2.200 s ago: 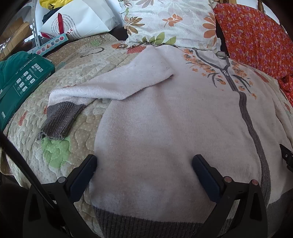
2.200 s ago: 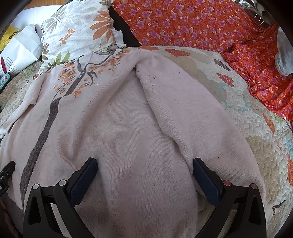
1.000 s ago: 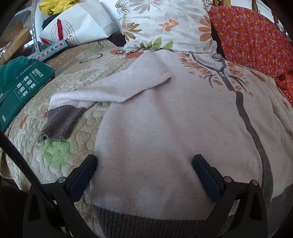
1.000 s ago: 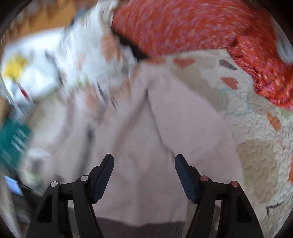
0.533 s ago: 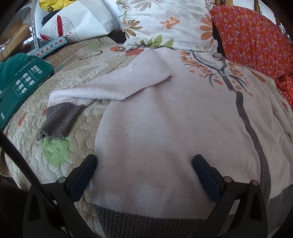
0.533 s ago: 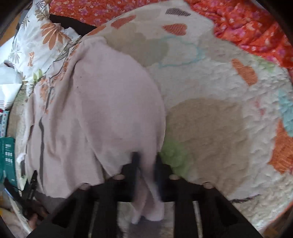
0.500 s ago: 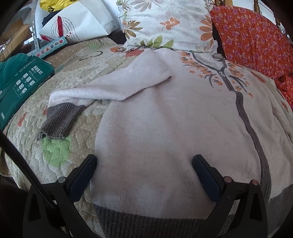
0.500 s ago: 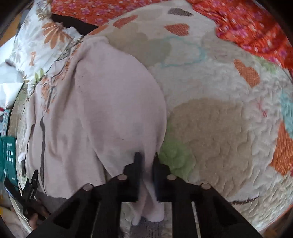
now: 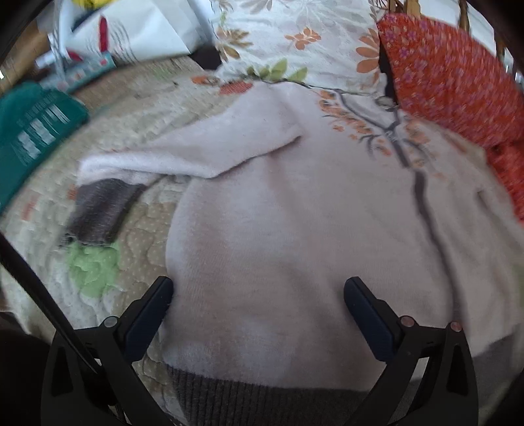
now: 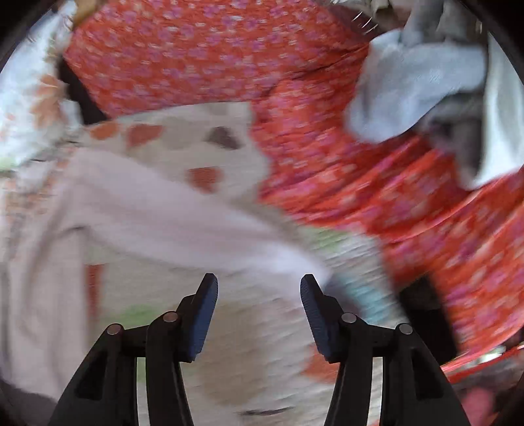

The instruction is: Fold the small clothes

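Note:
A pale pink knit cardigan (image 9: pixel 294 213) with a grey hem and an orange flower print lies spread on the quilted bed. Its left sleeve (image 9: pixel 183 157), with a grey cuff (image 9: pixel 98 213), stretches out to the left. My left gripper (image 9: pixel 258 295) is open and empty, just above the lower body of the cardigan. In the blurred right wrist view the right sleeve (image 10: pixel 183 222) lies stretched out to the right across the quilt. My right gripper (image 10: pixel 258 295) is open and empty, just short of the sleeve's end.
A flowered pillow (image 9: pixel 294 36) and an orange flowered cloth (image 9: pixel 452 85) lie at the back. A green box (image 9: pixel 29 131) and a white bag (image 9: pixel 131 29) sit at the left. A light blue cloth (image 10: pixel 416 82) lies on the orange cloth (image 10: pixel 360 164) at the right.
My right gripper, shut on the right sleeve half a second ago, has pulled it out to the right and opened, letting it go. The left gripper has barely moved.

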### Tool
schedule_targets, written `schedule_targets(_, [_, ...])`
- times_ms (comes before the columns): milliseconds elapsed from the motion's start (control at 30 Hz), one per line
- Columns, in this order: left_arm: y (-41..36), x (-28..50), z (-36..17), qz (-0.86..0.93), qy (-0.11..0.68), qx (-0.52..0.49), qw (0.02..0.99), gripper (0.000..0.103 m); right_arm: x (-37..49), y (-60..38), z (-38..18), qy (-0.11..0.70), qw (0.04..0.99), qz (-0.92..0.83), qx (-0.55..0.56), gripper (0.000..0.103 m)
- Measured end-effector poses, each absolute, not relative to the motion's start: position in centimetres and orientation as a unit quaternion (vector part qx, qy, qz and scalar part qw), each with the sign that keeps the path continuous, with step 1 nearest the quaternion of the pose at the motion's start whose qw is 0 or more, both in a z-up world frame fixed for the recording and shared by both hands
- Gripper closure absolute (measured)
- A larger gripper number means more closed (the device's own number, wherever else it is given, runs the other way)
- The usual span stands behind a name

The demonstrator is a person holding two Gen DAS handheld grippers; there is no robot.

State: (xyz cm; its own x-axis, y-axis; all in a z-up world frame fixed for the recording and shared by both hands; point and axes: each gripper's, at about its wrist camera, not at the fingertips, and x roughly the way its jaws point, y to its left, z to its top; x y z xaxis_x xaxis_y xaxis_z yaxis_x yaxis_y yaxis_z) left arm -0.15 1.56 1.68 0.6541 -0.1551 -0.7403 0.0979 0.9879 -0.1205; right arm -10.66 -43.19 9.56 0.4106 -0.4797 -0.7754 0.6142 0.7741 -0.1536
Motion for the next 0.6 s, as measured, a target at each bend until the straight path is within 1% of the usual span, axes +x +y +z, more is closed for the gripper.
schedule_targets(67, [3.6, 0.2, 3.0, -0.092, 0.408, -0.1, 0.903, 0.001, -10.8, -41.0, 8.3, 0.42, 0.855, -0.287, 0.103, 0.046])
schedule_targets(167, [8.3, 1.2, 5.2, -0.066, 0.378, -0.201, 0.901, 0.001, -10.2, -37.7, 6.7, 0.402, 0.875, -0.233, 0.132, 0.046])
schedule_targets(233, [10.9, 3.0, 5.4, -0.04, 0.389, -0.228, 0.892, 0.001, -9.0, -35.6, 5.3, 0.399, 0.882, -0.201, 0.148, 0.046])
schedule_targets(300, [13.5, 5.3, 4.8, -0.014, 0.424, -0.25, 0.871, 0.001, -8.0, -34.1, 3.7, 0.4, 0.884, -0.183, 0.158, 0.046])
schedule_targets(400, [15.8, 8.1, 3.0, -0.011, 0.462, -0.274, 0.843, 0.007, -7.1, -32.7, 1.7, 0.398, 0.886, -0.163, 0.173, 0.046])
schedule_targets(467, [16.7, 9.1, 2.7, -0.011, 0.465, -0.284, 0.839, 0.009, -7.0, -31.9, 0.4, 0.401, 0.886, -0.159, 0.169, 0.046])
schedule_targets(500, [16.7, 9.5, 2.9, -0.008, 0.461, -0.282, 0.841, 0.014, -6.9, -31.8, -0.1, 0.408, 0.884, -0.161, 0.164, 0.046])
schedule_targets(533, [16.7, 9.9, 3.2, 0.002, 0.457, -0.267, 0.849, 0.042, -6.8, -31.9, -0.6, 0.413, 0.882, -0.162, 0.16, 0.046])
schedule_targets(567, [16.5, 10.6, 3.4, 0.018, 0.458, -0.235, 0.857, 0.057, -6.8, -31.8, -0.7, 0.411, 0.884, -0.162, 0.155, 0.046])
schedule_targets(600, [16.3, 11.1, 3.5, 0.03, 0.467, -0.211, 0.858, 0.091, -7.0, -31.6, -0.5, 0.408, 0.886, -0.164, 0.145, 0.046])
